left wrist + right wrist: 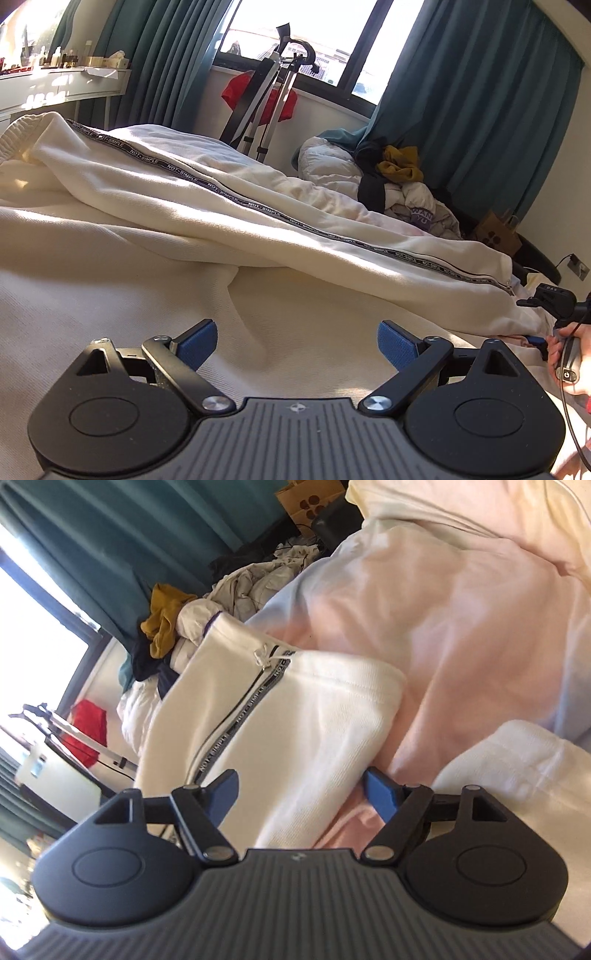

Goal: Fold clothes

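"NOT-SIMPLE" repeats along the cream garment's zipper tape (280,216).

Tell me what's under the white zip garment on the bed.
The white zip garment lies on a pale pink sheet, which shows beyond its hem. More cream fabric spreads beside it. Whatever lies beneath its middle is covered.

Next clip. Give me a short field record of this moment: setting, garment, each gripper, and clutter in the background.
setting: bed with pale pink bedding, by a window with teal curtains
garment: cream trousers with a lettered black side stripe, laid out along the bed
left gripper: open, over cream cloth, nothing between the pads
right gripper: open, the trouser leg end lies between its fingers, not pinched
background: pile of clothes with a mustard piece, red cloth under the window
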Available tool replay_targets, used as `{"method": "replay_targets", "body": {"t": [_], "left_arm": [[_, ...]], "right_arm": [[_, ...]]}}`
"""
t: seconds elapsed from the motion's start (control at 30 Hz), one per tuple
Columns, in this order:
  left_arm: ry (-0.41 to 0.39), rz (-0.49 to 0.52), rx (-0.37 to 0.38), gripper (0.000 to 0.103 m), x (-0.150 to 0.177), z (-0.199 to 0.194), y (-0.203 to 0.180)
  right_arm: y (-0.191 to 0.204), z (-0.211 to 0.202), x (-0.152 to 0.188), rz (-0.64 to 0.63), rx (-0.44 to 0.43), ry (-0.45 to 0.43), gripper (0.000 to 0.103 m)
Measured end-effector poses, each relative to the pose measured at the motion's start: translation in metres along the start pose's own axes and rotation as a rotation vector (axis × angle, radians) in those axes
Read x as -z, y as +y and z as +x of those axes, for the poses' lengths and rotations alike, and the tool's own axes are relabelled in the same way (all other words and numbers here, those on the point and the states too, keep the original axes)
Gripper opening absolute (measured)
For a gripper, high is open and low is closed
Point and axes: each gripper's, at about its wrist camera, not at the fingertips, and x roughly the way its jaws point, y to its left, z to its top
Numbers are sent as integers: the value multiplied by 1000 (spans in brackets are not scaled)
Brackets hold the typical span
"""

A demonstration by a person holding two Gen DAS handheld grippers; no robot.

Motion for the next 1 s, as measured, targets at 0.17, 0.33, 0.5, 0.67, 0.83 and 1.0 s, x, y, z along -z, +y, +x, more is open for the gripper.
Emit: {"method": "replay_targets", "body": {"t": [0.17,0.33,0.5,0.67,0.83,1.0], "left_arm": [[22,-46,16,95,-1,10,7],[10,-52,45,95,-3,9,6],[-4,-54,46,95,-5,-2,5],[-1,-60,49,95,-7,-9,6],[15,-45,44,95,-9,-12,4],[73,52,37,95,-5,-10,-9]], "right_arm": [[4,-2,5,-34,81,-96,19],[13,-37,3,-75,68,-218,7],[10,-78,2,-98,63,-284,6],[-24,-81,14,-110,96,-227,6],[-42,-83,29,-100,88,-176,9],[-26,-109,37,-212,102,-180,9]]}}
